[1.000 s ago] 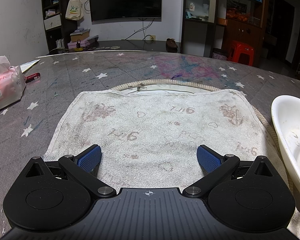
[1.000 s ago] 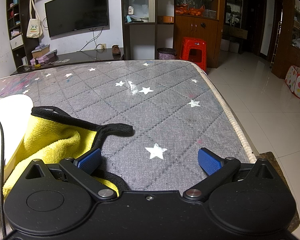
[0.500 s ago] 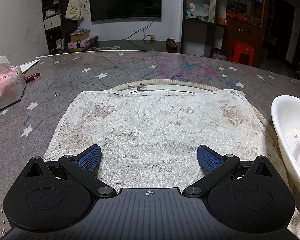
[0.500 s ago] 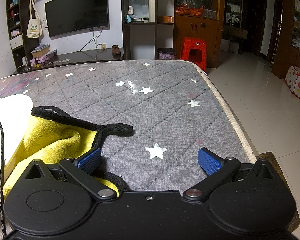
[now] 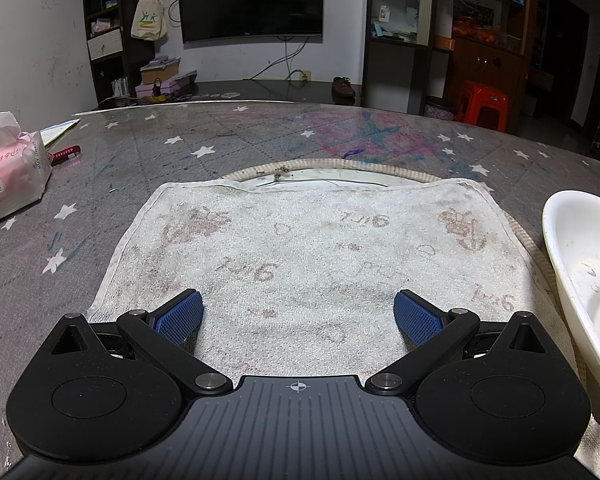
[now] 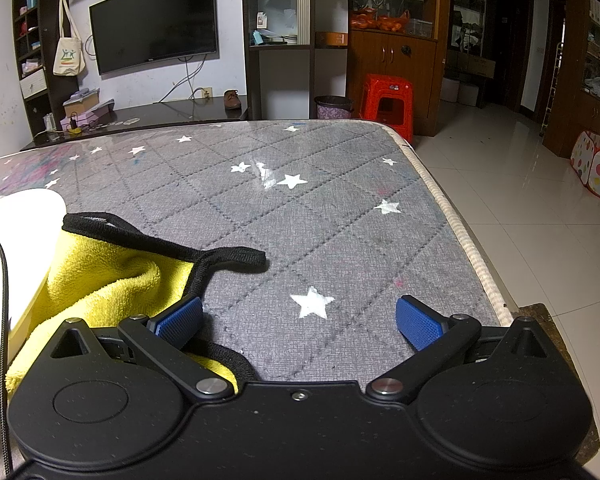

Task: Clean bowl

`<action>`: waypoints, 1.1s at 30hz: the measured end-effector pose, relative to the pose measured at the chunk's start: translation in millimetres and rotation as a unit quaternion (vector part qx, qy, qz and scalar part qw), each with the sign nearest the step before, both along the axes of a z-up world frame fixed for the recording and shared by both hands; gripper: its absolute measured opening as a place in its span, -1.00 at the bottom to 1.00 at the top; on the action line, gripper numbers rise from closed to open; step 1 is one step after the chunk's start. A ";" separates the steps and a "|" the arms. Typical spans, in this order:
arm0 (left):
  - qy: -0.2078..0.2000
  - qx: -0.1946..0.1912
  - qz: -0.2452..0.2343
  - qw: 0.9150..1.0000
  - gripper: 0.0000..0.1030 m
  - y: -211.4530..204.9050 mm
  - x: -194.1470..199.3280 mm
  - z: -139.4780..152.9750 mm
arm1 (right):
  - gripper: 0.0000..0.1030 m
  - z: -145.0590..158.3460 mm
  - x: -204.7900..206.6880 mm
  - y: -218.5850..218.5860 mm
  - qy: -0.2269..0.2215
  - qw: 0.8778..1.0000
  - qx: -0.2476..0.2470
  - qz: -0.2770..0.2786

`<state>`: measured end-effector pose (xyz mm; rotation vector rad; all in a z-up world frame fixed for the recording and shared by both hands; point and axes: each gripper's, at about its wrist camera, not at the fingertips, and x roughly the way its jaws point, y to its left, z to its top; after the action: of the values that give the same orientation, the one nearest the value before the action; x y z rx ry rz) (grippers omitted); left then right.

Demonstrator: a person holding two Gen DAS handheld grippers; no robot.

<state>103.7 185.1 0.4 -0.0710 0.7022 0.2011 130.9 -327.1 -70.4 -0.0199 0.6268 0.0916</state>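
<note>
Left gripper (image 5: 298,312): fingers wide apart, empty, over a stained white towel (image 5: 308,248).
Right gripper (image 6: 300,316): fingers wide apart, empty, just right of a yellow cloth (image 6: 108,280).
Bowl (image 5: 580,272): white, soiled, between towel and cloth on the grey starred table (image 6: 320,216).

Ahead of left gripper (image 5: 298,312): a flat white towel (image 5: 308,256) is lying spread, nothing standing on it.
Left flank: a tissue pack (image 5: 8,176) is sitting well apart.
Right flank: the bowl (image 5: 580,264) is crowding the towel's edge.
Ahead of right gripper (image 6: 300,318): bare table (image 6: 340,208) is lying open; a yellow cloth (image 6: 100,284) is bunching against the left finger.
</note>
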 end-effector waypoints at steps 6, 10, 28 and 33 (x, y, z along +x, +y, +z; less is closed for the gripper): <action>0.000 0.000 0.000 1.000 1.00 0.4 1.8 0.8 | 1.00 0.0 0.0 0.2 0.000 1.000 0.000 0.000; 0.000 0.000 0.000 1.000 1.00 0.4 2.2 1.1 | 1.00 0.0 0.0 0.2 0.000 1.000 0.000 0.000; 0.000 0.000 0.000 1.000 1.00 -0.5 -2.0 -0.6 | 1.00 0.0 0.0 0.3 0.000 1.000 0.000 0.000; 0.000 0.000 0.000 1.000 1.00 0.5 2.3 1.3 | 1.00 0.0 -0.1 0.1 0.000 1.000 0.000 0.000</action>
<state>106.0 185.6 1.7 -0.0710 0.7022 0.2011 130.9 -327.1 -70.4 -0.0197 0.6270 0.0916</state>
